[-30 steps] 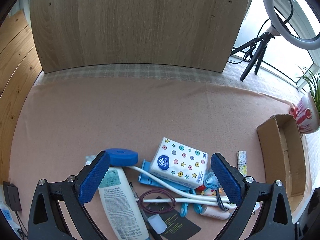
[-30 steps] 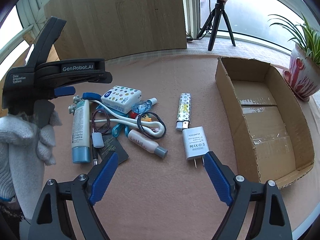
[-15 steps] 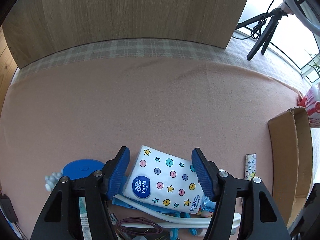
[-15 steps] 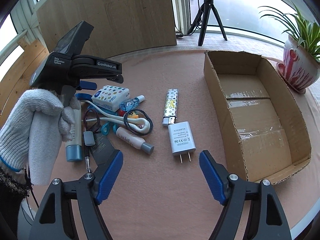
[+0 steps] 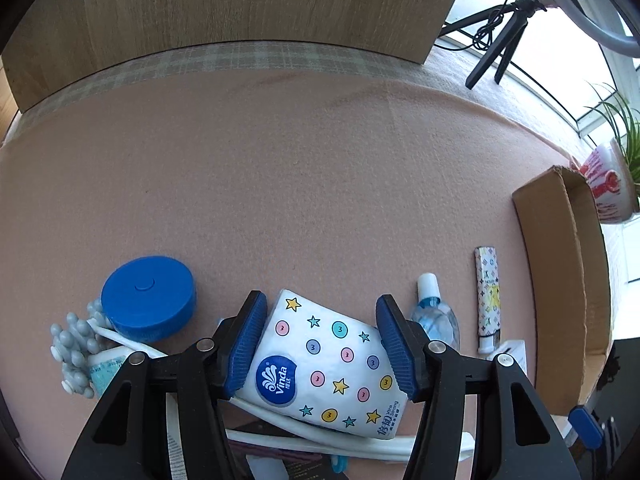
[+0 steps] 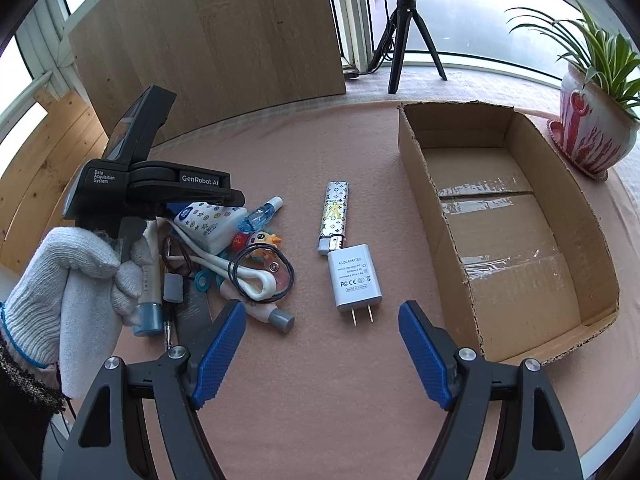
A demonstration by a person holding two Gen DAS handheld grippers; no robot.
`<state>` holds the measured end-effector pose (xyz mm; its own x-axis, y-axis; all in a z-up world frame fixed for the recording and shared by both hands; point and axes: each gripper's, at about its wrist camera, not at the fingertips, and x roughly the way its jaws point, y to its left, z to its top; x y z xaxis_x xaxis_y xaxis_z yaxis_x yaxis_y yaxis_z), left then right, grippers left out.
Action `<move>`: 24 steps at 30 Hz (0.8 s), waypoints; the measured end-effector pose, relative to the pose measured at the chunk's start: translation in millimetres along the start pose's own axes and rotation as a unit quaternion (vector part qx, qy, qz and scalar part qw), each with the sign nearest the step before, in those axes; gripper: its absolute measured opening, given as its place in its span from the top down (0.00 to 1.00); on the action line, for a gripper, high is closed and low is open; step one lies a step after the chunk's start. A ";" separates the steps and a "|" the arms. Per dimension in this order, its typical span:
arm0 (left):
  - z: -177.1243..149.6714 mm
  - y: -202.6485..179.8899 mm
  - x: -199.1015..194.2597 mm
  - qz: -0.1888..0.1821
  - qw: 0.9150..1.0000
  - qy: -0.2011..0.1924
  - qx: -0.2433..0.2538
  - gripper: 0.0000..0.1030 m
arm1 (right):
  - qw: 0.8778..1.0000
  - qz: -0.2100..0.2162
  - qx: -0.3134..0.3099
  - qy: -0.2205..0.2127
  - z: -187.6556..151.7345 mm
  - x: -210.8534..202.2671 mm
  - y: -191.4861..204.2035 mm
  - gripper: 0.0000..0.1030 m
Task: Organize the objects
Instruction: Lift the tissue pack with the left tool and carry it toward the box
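While the left claw (image 5: pixel 320 344) is clamped on the Vinda tissue pack (image 5: pixel 326 364), which is lying on the clutter on the desk (image 5: pixel 280 160), the right claw (image 6: pixel 320 354) is held wide and empty, with the white charger (image 6: pixel 354 278) just ahead and the cardboard box (image 6: pixel 520 280) to its right.

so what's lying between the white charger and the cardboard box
Nothing: in the right wrist view the stretch between the charger and the cardboard box is bare pink cloth.
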<state>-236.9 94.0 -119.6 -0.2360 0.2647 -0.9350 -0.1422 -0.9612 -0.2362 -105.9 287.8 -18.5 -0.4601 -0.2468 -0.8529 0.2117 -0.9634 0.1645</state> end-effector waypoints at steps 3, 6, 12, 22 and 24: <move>-19.9 -5.8 -5.5 -0.016 1.000 0.009 0.018 0.41 | 1.000 0.001 -0.003 -0.001 0.0 -1.7 1.0 0.27; -44.0 -16.3 -13.0 -0.026 0.999 0.011 0.042 0.41 | 1.000 0.005 -0.004 0.001 -0.5 -1.9 2.3 0.27; -86.0 -26.1 -23.3 -0.043 0.997 0.009 0.070 0.41 | 1.000 0.017 -0.002 0.015 -8.8 3.2 2.6 0.27; -128.1 5.0 -82.3 -0.064 0.996 -0.052 0.017 0.40 | 0.999 0.041 -0.007 0.028 -15.5 8.2 10.1 0.27; -132.2 20.6 -91.6 -0.050 0.997 -0.061 0.002 0.39 | 0.998 0.048 -0.017 0.032 -15.1 9.8 16.0 0.27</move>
<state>-91.2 39.8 -73.7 -0.3358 0.3660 -0.8679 -0.1736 -0.9297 -0.3248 -94.0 271.5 -31.6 -0.3809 -0.3300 -0.8637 0.2812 -0.9312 0.2318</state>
